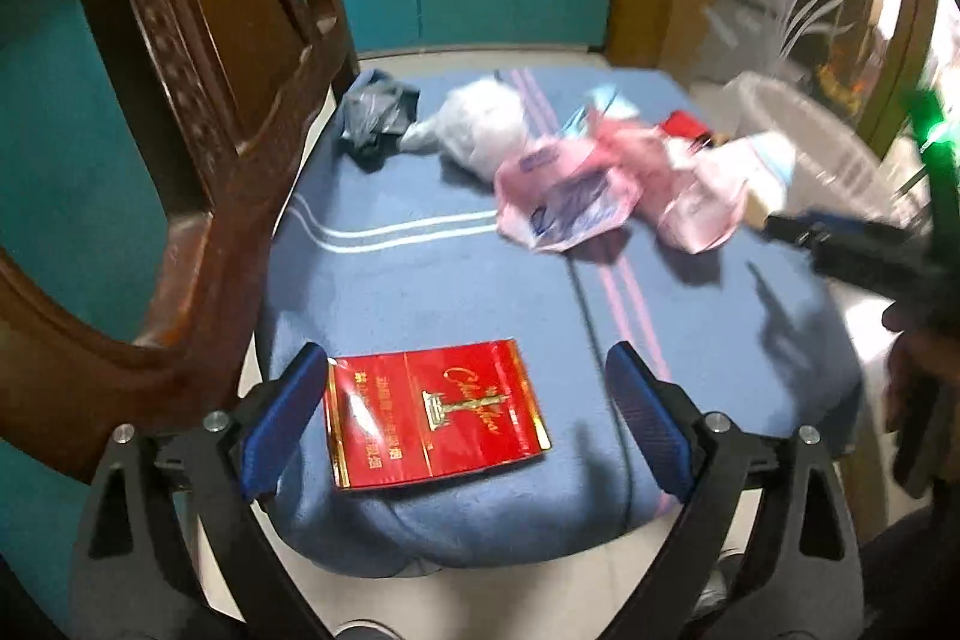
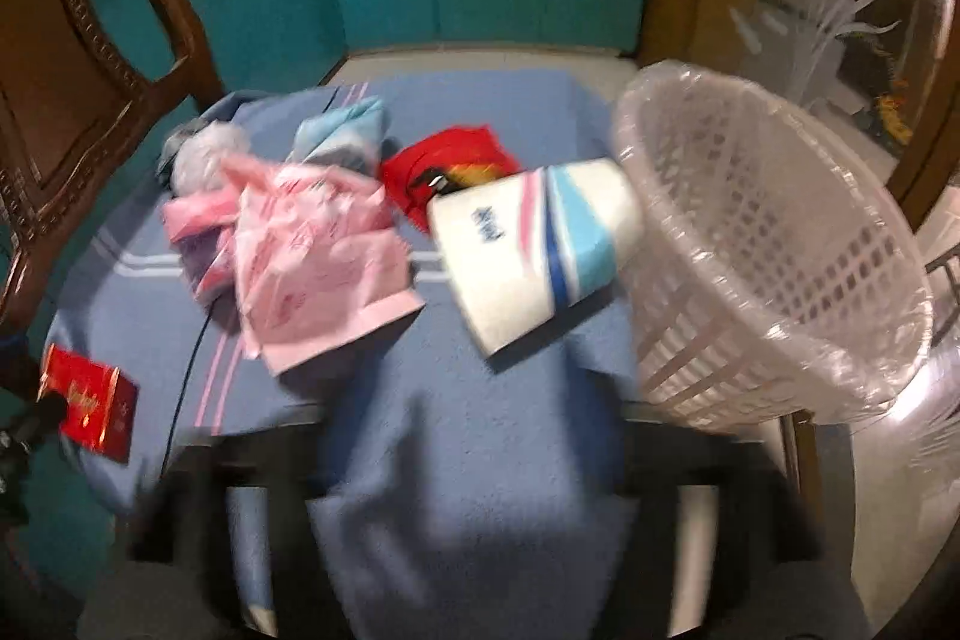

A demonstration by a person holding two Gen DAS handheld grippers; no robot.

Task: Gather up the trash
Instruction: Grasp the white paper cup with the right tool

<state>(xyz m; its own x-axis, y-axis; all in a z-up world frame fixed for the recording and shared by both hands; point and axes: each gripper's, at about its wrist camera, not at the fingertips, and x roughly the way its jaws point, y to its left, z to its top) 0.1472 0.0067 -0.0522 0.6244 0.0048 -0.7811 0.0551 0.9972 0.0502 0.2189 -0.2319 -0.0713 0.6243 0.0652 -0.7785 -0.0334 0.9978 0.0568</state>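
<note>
Left hand-held gripper [image 1: 465, 421] released, jaws wide, straddling red cigarette pack [image 1: 435, 421] on near left of blanket-covered table [image 1: 420, 280]; pack's long axis crosses the gap. Right hand-held gripper: too blurred to tell.

Flat red cigarette pack [image 1: 435, 418], gold lettering, face up on near blanket edge. Crumpled pink bags [image 2: 318, 250] mid-blanket; white-blue paper cup [image 2: 534, 250] on side beside lined white basket [image 2: 780, 280], tilted.
</note>
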